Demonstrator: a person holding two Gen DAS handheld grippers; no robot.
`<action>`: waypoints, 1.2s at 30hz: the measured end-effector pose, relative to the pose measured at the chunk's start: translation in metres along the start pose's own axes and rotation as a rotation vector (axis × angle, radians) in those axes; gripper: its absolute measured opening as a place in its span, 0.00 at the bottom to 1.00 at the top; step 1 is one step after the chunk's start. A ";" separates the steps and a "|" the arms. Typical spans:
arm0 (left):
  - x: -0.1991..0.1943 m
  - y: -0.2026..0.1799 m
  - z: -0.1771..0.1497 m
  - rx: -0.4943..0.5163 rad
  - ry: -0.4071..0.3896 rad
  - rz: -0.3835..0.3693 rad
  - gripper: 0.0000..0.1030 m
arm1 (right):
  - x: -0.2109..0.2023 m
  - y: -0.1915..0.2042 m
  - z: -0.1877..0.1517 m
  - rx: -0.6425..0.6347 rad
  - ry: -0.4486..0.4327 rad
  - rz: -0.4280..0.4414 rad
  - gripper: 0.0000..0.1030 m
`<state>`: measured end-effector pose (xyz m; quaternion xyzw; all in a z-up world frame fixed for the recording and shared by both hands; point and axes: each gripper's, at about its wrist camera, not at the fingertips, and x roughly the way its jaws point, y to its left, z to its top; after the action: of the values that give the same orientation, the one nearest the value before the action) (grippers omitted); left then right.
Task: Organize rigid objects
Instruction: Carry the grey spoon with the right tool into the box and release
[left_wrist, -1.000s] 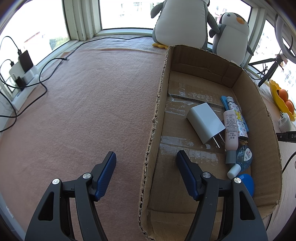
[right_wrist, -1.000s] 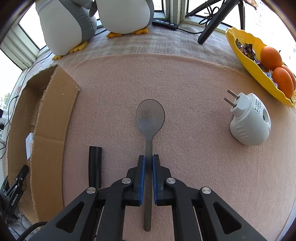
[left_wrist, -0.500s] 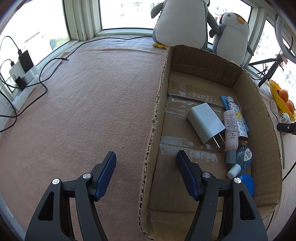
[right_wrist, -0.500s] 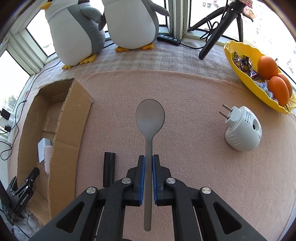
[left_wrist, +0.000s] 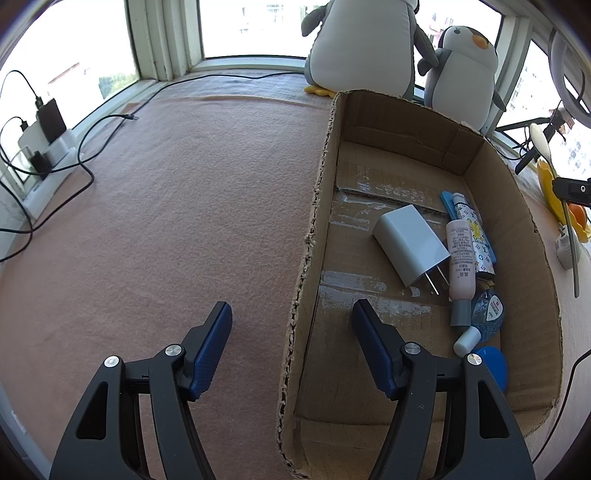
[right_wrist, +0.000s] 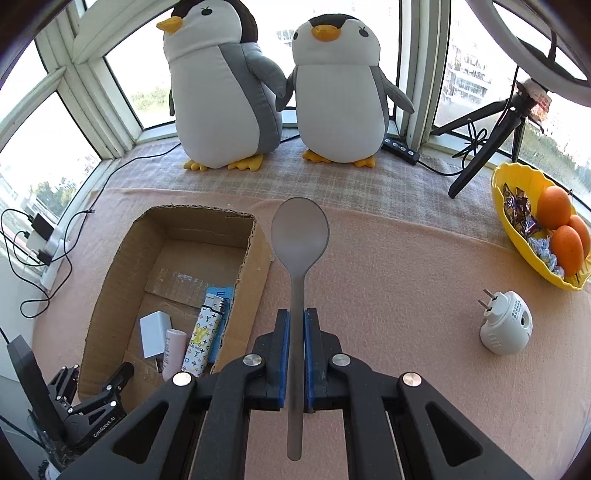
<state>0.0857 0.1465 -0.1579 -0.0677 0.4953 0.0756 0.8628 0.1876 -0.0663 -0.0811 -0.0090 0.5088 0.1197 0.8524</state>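
Observation:
My right gripper (right_wrist: 297, 314) is shut on the handle of a grey metal spoon (right_wrist: 300, 236), held in the air above the pink cloth, its bowl pointing away toward the penguins. To its left stands an open cardboard box (right_wrist: 192, 221). Inside lie a white charger (left_wrist: 410, 243), a pink tube (left_wrist: 461, 258), a patterned lighter (left_wrist: 476, 240), a small clear bottle (left_wrist: 487, 317) and a blue lid (left_wrist: 491, 365). My left gripper (left_wrist: 291, 306) is open, its jaws straddling the box's left wall (left_wrist: 314, 221) without touching it. The spoon (left_wrist: 539, 142) also shows beyond the box's right wall.
A white round plug adapter (right_wrist: 506, 325) lies on the cloth to the right. A yellow bowl (right_wrist: 517, 184) with oranges and sweets stands at the far right. Two plush penguins (right_wrist: 221, 92) and a tripod (right_wrist: 480, 147) stand by the windows. A power strip with cables (left_wrist: 48, 147) sits at the far left.
My right gripper has risen and tilted with the spoon, lifting it off the cloth; the box's inside has come into its view. The left gripper has not moved.

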 end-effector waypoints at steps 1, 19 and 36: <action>0.000 0.000 0.000 0.000 0.000 0.000 0.67 | -0.002 0.006 0.002 -0.008 -0.008 0.008 0.07; 0.000 -0.001 -0.001 -0.002 0.000 -0.001 0.67 | 0.015 0.083 -0.005 -0.062 0.024 0.178 0.07; 0.000 -0.001 -0.001 -0.002 0.000 -0.002 0.67 | 0.045 0.096 -0.038 -0.030 0.164 0.239 0.07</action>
<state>0.0849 0.1454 -0.1582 -0.0691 0.4951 0.0754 0.8628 0.1541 0.0305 -0.1283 0.0290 0.5723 0.2269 0.7875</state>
